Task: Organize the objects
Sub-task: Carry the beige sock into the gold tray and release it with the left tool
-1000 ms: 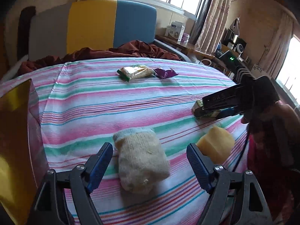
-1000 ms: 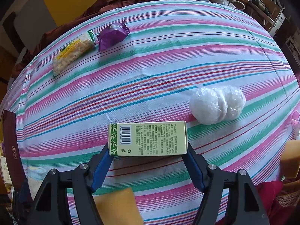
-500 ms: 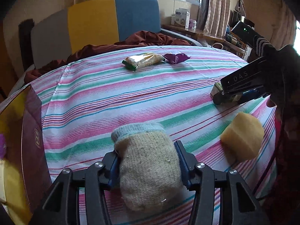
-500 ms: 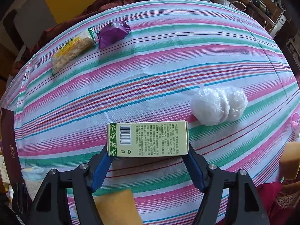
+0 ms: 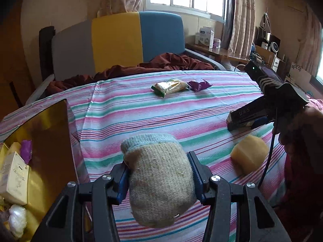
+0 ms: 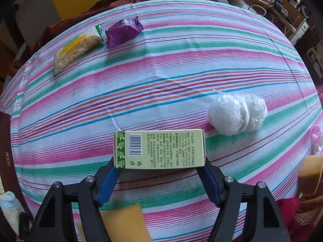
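Here we hold the soft, light sock (image 5: 159, 179) across its middle in the left gripper (image 5: 159, 178) jaws, low centre; the right gripper (image 6: 159, 173) jaws clamp the stiff box (image 6: 159, 149) endwise.

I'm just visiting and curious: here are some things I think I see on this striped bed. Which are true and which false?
1. The left gripper has its jaws shut on a knitted sock. True.
2. The green box sits between the right gripper's jaws. True.
3. The purple packet lies inside the gold box. False: this one lies on the striped sheet, beside the yellow snack packet.
4. The white plastic-wrapped bundle is stacked on the green box. False: it lies apart from it on the sheet.
5. A yellow sponge lies on the sheet. True.
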The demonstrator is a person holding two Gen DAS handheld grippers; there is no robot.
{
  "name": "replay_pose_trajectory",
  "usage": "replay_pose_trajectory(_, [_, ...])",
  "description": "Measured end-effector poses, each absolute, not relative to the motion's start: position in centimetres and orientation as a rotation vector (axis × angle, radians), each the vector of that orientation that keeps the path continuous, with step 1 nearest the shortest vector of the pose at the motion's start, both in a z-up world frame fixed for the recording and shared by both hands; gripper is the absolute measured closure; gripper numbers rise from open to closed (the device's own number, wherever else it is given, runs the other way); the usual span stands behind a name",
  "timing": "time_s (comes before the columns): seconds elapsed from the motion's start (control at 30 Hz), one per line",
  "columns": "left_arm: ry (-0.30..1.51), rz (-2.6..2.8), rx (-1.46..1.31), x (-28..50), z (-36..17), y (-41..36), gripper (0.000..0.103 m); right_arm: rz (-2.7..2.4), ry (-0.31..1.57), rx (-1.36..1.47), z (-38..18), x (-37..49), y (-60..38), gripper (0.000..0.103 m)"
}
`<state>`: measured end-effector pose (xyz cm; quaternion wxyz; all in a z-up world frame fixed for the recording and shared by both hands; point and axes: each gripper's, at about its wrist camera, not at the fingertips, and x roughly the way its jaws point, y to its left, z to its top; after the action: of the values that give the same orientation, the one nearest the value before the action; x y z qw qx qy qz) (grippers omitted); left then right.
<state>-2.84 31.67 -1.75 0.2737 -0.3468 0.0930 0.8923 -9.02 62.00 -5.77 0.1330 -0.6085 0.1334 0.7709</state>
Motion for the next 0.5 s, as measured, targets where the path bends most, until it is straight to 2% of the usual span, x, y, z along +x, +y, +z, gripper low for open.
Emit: replay_pose_trajectory(0.5, [0.162, 2.505, -0.947, -2.9, 0.2, 25.8, 0.051, 2.239, 0.369, -1.759, -6.0, -9.4, 61.5, 0.029])
